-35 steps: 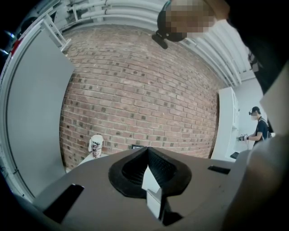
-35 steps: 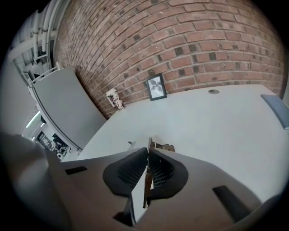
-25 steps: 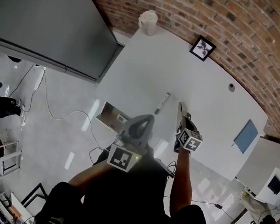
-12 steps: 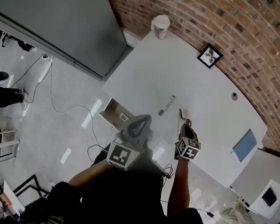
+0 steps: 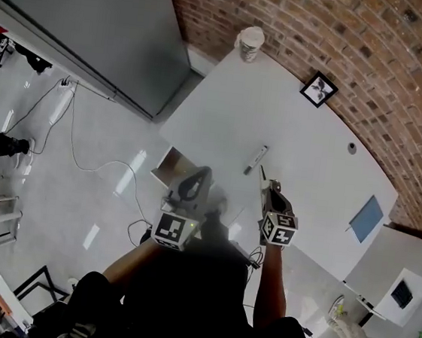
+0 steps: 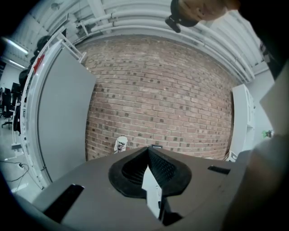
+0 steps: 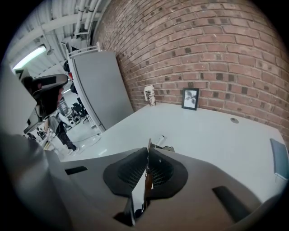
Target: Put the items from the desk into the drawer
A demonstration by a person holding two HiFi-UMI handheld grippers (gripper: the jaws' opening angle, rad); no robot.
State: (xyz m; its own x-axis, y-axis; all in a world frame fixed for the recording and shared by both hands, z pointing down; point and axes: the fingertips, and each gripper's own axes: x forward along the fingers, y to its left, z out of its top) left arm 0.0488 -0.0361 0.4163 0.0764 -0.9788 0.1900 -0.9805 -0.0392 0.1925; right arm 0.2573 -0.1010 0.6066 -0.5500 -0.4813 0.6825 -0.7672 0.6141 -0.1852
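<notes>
Right claw [image 7: 148, 152] on strip [image 7: 149, 143] — pen [image 7: 160, 138] ahead

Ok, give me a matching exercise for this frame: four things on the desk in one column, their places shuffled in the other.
1 paper cup
2 framed picture
3 marker
4 blue pad

A lying just ahead of the right gripper
B far left corner of the desk
C flat near the desk's right end
D standing by the brick wall, right of the cup

Pairs: 1-B, 2-D, 3-A, 4-C
</notes>
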